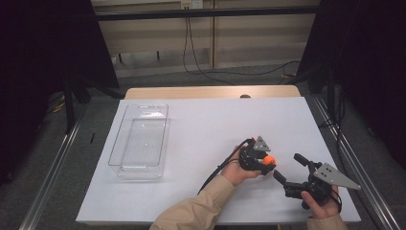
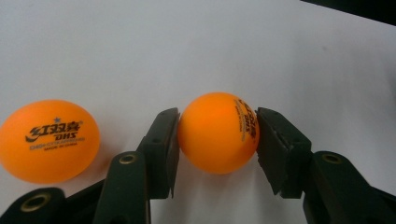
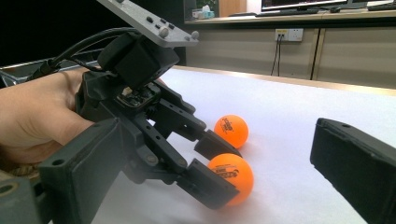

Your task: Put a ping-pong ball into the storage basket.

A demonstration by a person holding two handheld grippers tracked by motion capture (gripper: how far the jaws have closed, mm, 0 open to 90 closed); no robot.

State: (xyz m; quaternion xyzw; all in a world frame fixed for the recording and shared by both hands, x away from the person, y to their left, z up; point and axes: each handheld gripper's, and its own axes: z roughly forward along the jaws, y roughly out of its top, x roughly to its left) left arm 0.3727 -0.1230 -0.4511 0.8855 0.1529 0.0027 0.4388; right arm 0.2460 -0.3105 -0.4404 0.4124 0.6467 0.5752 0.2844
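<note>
The room is dim, with black curtains on either side, pale cabinets along the far wall and cables trailing over a grey floor. The desk (image 1: 201,124) has a white sheet over a wooden top that shows along its far edge. A clear plastic bin (image 1: 139,140) sits near the left edge of the desk.

Toward the near right corner, the left hand-held gripper (image 1: 266,162) has its jaws pinched on an orange ball (image 2: 218,132), pads pressed against both sides of it. The right hand-held gripper (image 1: 288,168) lies just beside it nearer the right edge, jaws spread wide with nothing between them.

From above, a single orange speck shows at the left jaws. The left gripper view reveals a second orange ball (image 2: 48,140) resting on the sheet just beside the gripped one, both printed with dark lettering. The right gripper view adds a wall socket and monitors on a counter behind.
</note>
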